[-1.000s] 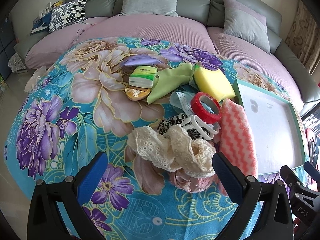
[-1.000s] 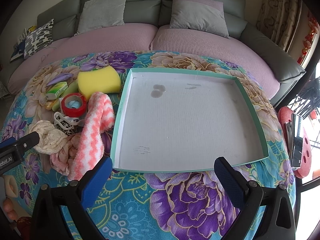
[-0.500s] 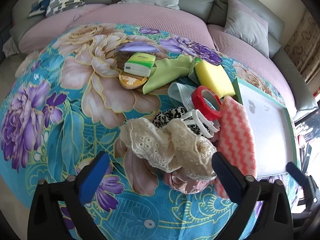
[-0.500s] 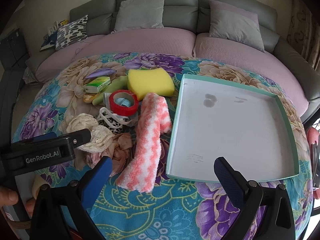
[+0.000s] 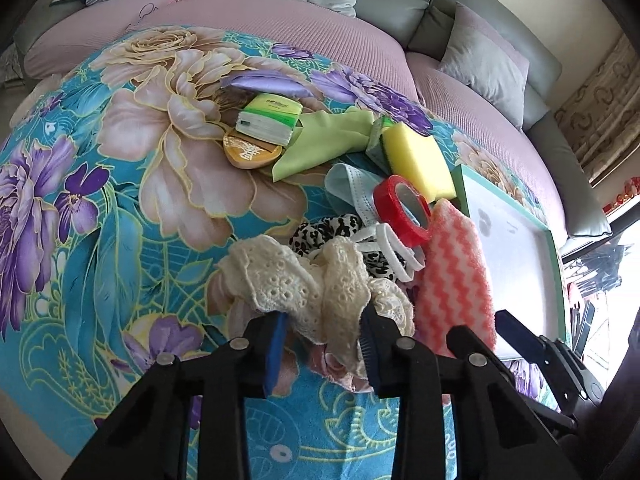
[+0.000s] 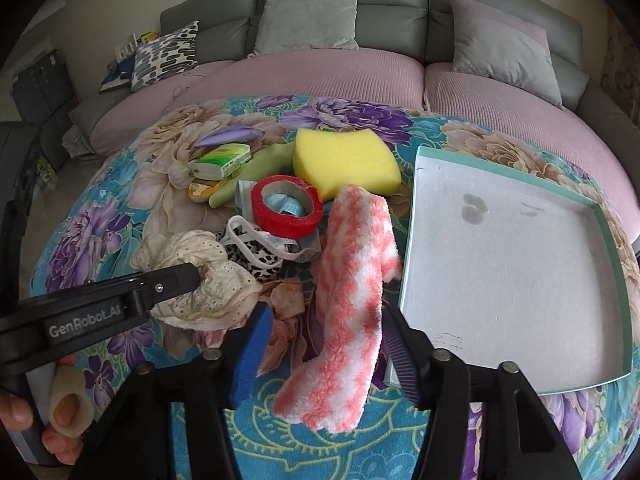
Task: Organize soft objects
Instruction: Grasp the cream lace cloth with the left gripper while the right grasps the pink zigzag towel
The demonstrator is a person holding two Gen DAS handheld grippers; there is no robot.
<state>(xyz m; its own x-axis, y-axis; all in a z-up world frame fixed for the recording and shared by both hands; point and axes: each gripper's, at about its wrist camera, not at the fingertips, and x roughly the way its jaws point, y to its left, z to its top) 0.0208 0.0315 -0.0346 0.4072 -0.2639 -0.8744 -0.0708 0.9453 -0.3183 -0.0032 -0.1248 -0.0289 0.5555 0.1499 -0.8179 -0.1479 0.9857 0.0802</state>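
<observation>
Left gripper (image 5: 322,344) closing, pads pressing into cream lace fabric bundle (image 5: 308,280) near table's front edge. Right gripper (image 6: 322,344) closing around pink-and-white zigzag fleece cloth (image 6: 352,300), just beside white teal-rimmed tray (image 6: 616,264); contact uncertain. Best to bite deep into each cloth's bulk and lift clear before swinging toward the tray.

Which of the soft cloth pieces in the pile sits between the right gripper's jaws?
The pink-and-white zigzag fluffy cloth, lying beside the teal tray. The right gripper is closing around it; the cream lace cloth sits in the left gripper.
</observation>
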